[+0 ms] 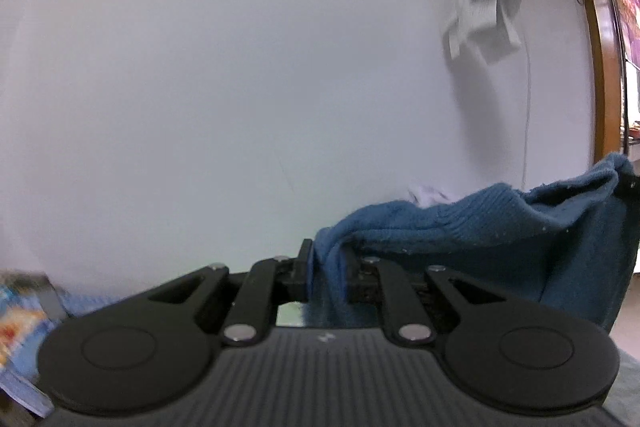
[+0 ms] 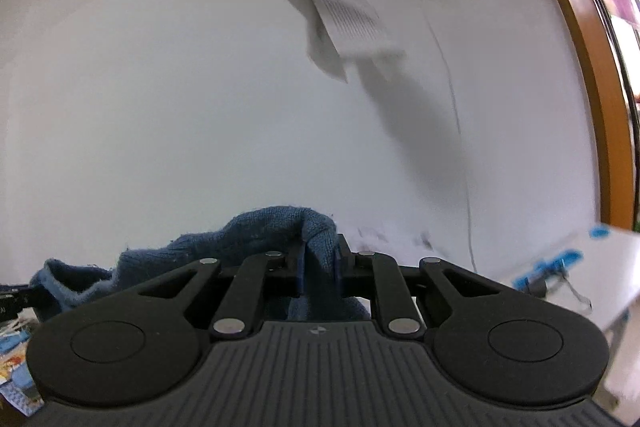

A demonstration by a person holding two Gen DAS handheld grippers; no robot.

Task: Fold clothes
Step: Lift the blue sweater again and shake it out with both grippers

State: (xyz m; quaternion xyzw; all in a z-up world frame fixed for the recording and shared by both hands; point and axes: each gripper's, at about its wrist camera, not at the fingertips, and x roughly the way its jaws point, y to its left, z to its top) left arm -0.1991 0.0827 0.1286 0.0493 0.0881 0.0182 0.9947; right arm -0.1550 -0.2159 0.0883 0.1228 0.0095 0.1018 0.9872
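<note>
blue knitted cloth, a sweater (image 1: 460,227) by the look of its ribbing, hung between our two tools, off any surface. our left gripper (image 1: 328,267) had its jaws drawn nearly together on a bunched edge of the knit, which rose over the pads and ran away to the right of that view, sagging in a dark fold toward the frame's edge. our right gripper (image 2: 318,265) was likewise pinched close on another fold of the same sweater (image 2: 272,231), the rest trailing off to the left in that view. both tools faced a pale wall (image 1: 240,87). on it we saw a white boxy unit (image 2: 344,15), blurred, with a thin cord (image 2: 460,131) dropping beside it. a wooden door frame (image 1: 600,39) stood at the right. we also saw a white table (image 2: 616,275) with blue bits on it.
</note>
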